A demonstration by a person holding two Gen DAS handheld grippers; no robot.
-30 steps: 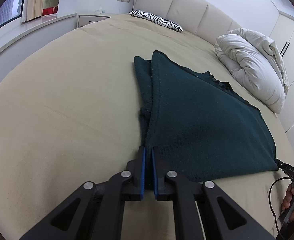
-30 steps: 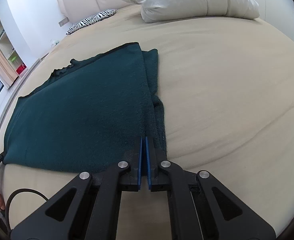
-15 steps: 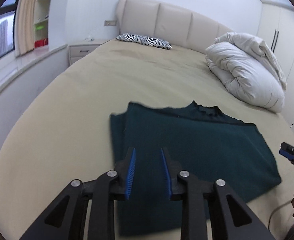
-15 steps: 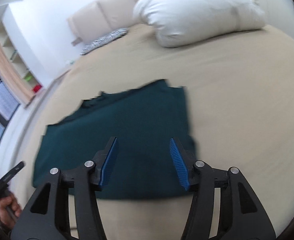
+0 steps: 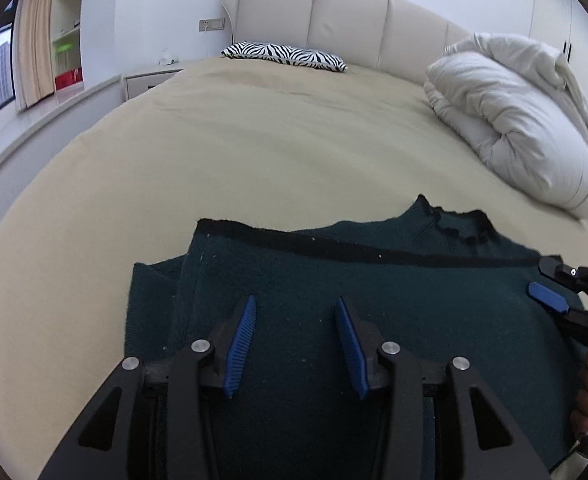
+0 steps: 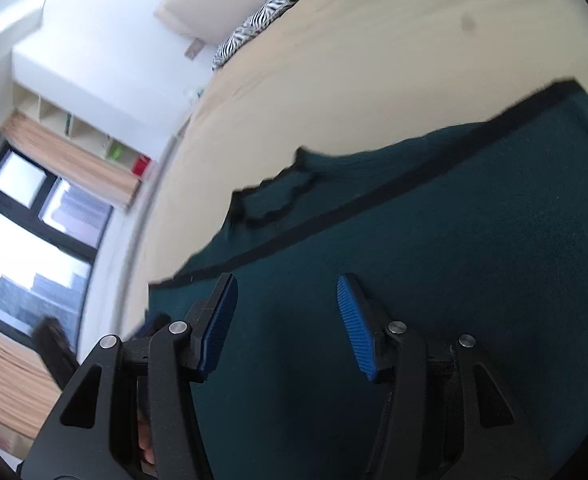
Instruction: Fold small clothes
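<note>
A dark green sweater (image 5: 374,288) is seen folded flat on the bed (image 5: 253,152), in the lower half of both frames. The left gripper (image 5: 294,340) is held above it, its jaws opening, nothing grasped. The right gripper (image 6: 287,324) is held above it too, its jaws closing, nothing between them.
</note>
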